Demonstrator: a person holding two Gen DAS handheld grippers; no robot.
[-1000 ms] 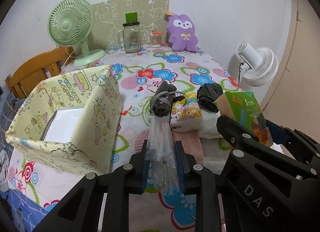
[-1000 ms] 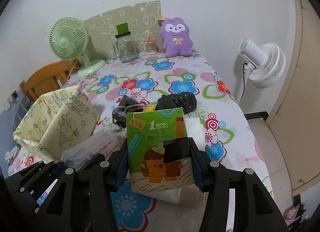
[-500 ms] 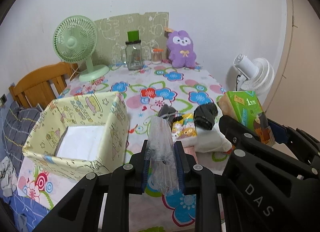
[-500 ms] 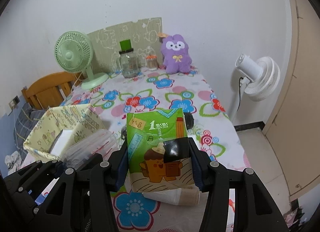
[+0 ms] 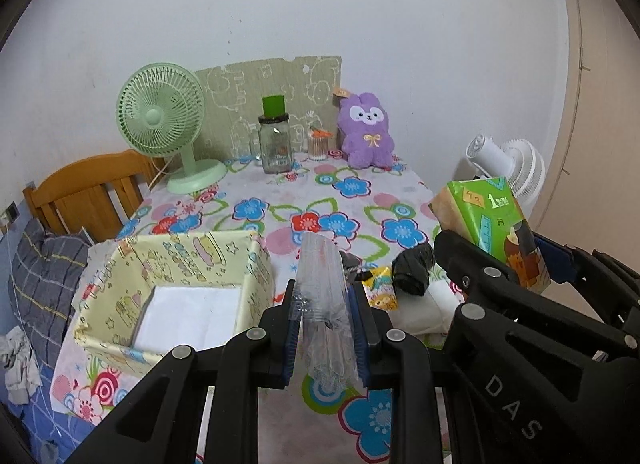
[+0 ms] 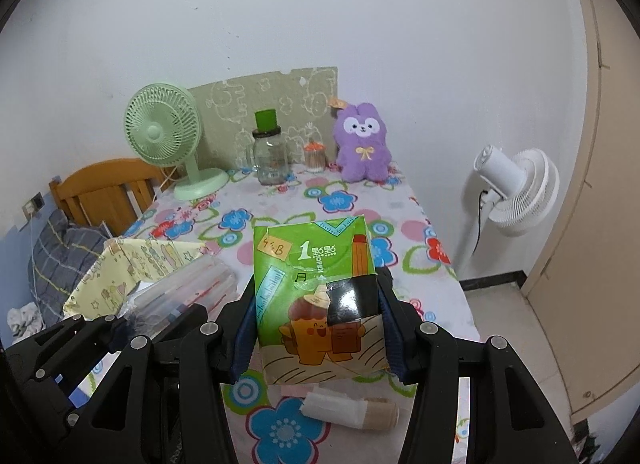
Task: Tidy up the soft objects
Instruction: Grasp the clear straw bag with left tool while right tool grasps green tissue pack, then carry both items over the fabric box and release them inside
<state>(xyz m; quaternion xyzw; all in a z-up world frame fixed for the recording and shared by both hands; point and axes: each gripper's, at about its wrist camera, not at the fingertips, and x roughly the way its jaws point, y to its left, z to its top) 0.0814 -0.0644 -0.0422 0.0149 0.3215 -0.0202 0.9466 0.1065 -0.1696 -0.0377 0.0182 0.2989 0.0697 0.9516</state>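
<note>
My left claw pinches a clear plastic packet, upright between the pads and lifted above the table, just right of the yellow cartoon-print box that sits at the near left. My right claw is clamped on a green tissue pack, also held in the air over the near edge of the flowered tablecloth.

What worries me most is the packet. It is thin, slick film, gripped only across its middle, so it could slide down through the pads or fold over as I swing left toward the box. The tissue pack is squashy; if I squeeze harder it will bulge and may twist out sideways. My two claws also hang close together, so carrying both at once risks one knocking the other's load. The box wall looks like thin card and could tip if I catch its rim.

By my count: two claws, one packet, one tissue pack, one box with a single white sheet on its floor. On the table lie one black bundle, one small yellow pack, one white folded cloth and one beige roll. Far back stand one purple plush, one glass jar and one green fan.
</note>
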